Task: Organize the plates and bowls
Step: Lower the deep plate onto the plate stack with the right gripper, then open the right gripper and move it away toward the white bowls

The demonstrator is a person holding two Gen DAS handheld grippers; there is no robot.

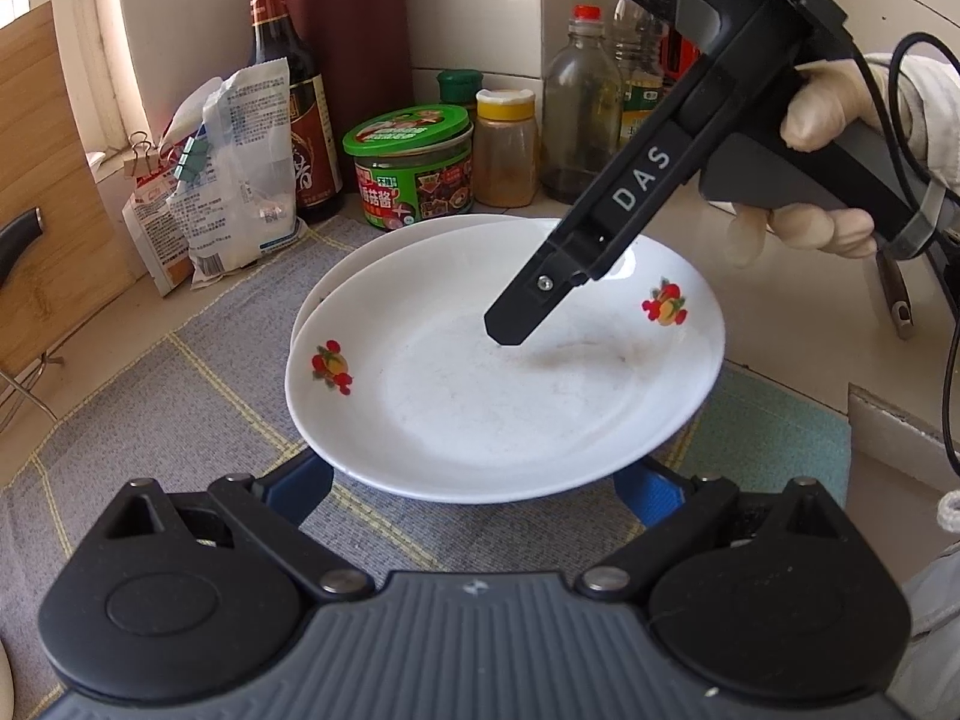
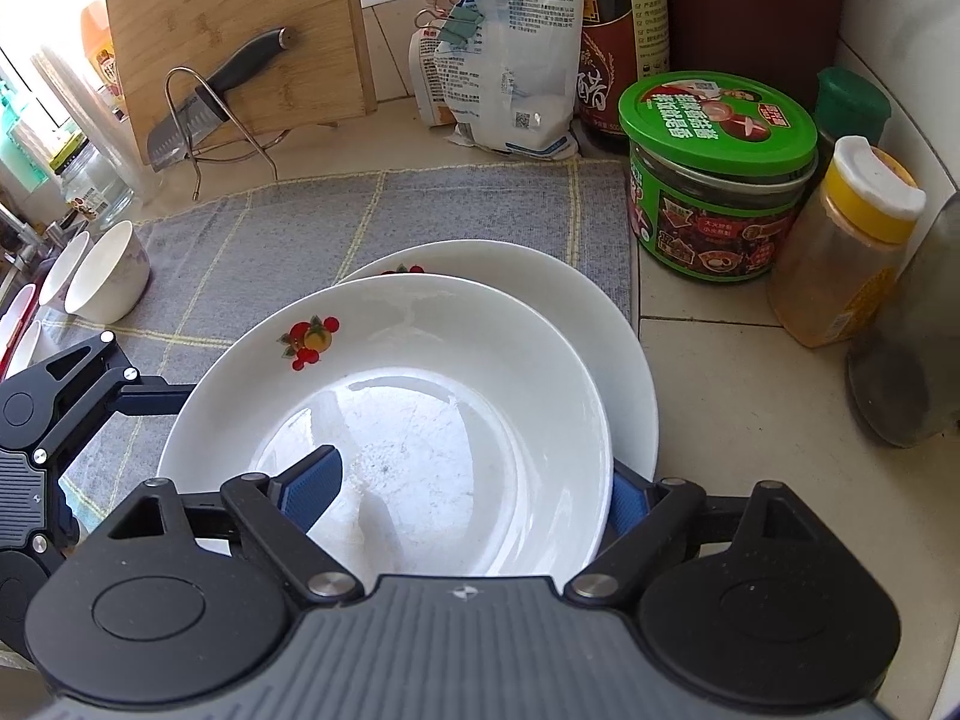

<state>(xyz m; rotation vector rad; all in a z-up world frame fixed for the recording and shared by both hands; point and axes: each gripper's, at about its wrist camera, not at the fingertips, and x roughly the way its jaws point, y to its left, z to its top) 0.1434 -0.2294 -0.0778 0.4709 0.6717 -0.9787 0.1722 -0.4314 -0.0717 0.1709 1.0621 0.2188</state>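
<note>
Two white plates with fruit decals lie stacked on a grey checked cloth (image 2: 300, 228). The upper plate (image 1: 498, 396) (image 2: 420, 420) sits slightly off-centre on the lower plate (image 1: 336, 276) (image 2: 600, 324). My right gripper (image 2: 468, 498) is open and straddles the upper plate's near rim, one blue pad (image 2: 312, 492) over the plate's inside and the other outside the rim. Its dark finger (image 1: 540, 288) hangs just above the plate's middle in the left wrist view. My left gripper (image 1: 477, 480) is open with its fingertips hidden under the plate's edge. Two white bowls (image 2: 108, 276) stand at the cloth's left.
A green-lidded jar (image 1: 414, 168) (image 2: 720, 180), a yellow-capped spice bottle (image 2: 852, 252), dark sauce bottles (image 1: 288, 90) and clipped bags (image 2: 510, 60) crowd the back wall. A wooden board (image 2: 240, 30) with a knife (image 2: 210, 102) on a wire rack stands behind the cloth. A gloved hand (image 1: 828, 108) holds the right gripper.
</note>
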